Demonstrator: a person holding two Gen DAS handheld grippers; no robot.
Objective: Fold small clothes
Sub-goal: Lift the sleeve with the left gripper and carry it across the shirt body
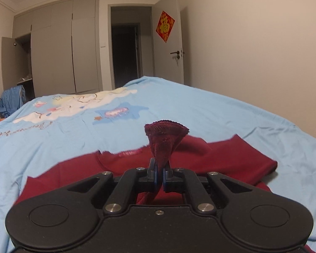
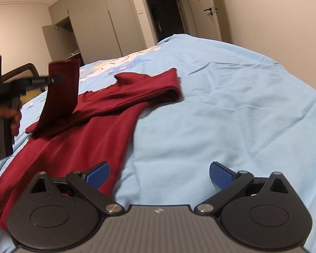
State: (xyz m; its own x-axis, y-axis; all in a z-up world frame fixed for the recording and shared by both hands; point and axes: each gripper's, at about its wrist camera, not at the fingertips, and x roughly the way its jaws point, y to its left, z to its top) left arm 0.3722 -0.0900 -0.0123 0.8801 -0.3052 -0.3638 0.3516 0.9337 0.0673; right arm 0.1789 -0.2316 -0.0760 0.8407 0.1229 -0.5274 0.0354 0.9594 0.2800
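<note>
The left gripper (image 1: 159, 175) is pinching a cuff (image 1: 165, 141) of the dark red garment (image 1: 221, 158), its blue-padded fingers pressed together on the cloth, which is fanning out above them. The garment is lying spread on the light blue bedsheet (image 1: 221, 113), its body directly beneath that gripper. The right wrist view is showing what the left cannot: the left gripper (image 2: 52, 81) from the side, holding the cuff (image 2: 61, 88) lifted clear of the garment (image 2: 78, 147), with a hand (image 2: 8, 118) on its handle. The right gripper (image 2: 159, 175) is standing spread wide, holding nothing, hovering over the garment's near edge and bare sheet (image 2: 221, 105). A folded sleeve (image 2: 153, 84) is lying beyond; motion blur makes its layering uncertain. Past the garment, a cartoon print (image 1: 73, 105) is showing on the sheet; farther still, wardrobe (image 1: 63, 52), open door (image 1: 168, 48) and a red wall decoration (image 1: 165, 26).
</note>
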